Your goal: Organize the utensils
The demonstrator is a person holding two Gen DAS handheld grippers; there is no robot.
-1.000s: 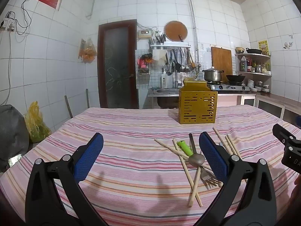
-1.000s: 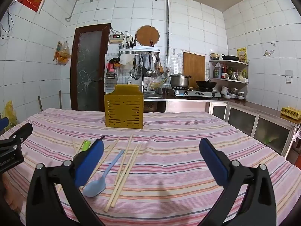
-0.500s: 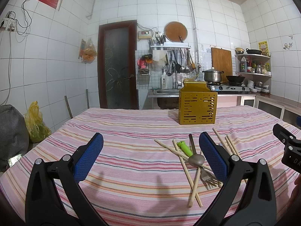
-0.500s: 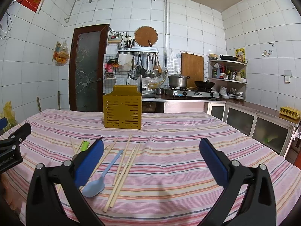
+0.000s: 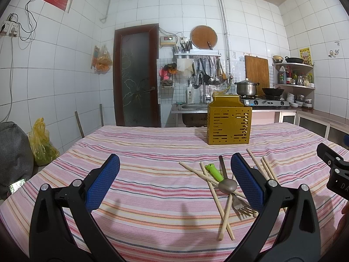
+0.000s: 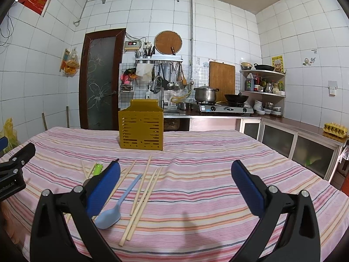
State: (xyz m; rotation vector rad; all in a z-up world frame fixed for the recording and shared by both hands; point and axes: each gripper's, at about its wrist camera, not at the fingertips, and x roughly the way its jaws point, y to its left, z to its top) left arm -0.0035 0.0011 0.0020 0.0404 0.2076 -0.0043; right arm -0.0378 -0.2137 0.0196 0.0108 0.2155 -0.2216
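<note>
Both grippers spread wide, holding nothing: left gripper [image 5: 174, 179], right gripper [image 6: 174, 182], both hovering over the near edge of the table [image 5: 135, 144].

Utensils sit in a loose pile right of the table's centre, nearer the front edge; the yellow holder [image 5: 229, 122] stands well behind them, toward the far edge.

Handling, as I judge it:
- Chopsticks [image 6: 142, 194]: light, stiff, thin, will roll. Pinch mid-length, one or a parallel pair at a time.
- Blue spoon [image 6: 118, 205]: light plastic, lies apart from the pile. Take the handle, not the bowl.
- Metal spoon [image 5: 226, 184] and fork [image 5: 241, 207]: heavier, slick, crossed over chopsticks. Grip the handles square or they pivot.
- Green-handled piece [image 5: 214, 171]: best grip is the chunky handle.

Hard to see: your right-side pad hides part of the pile in the left view; the green piece's working end is buried. Holder's inside isn't visible, so compartments unknown.
</note>
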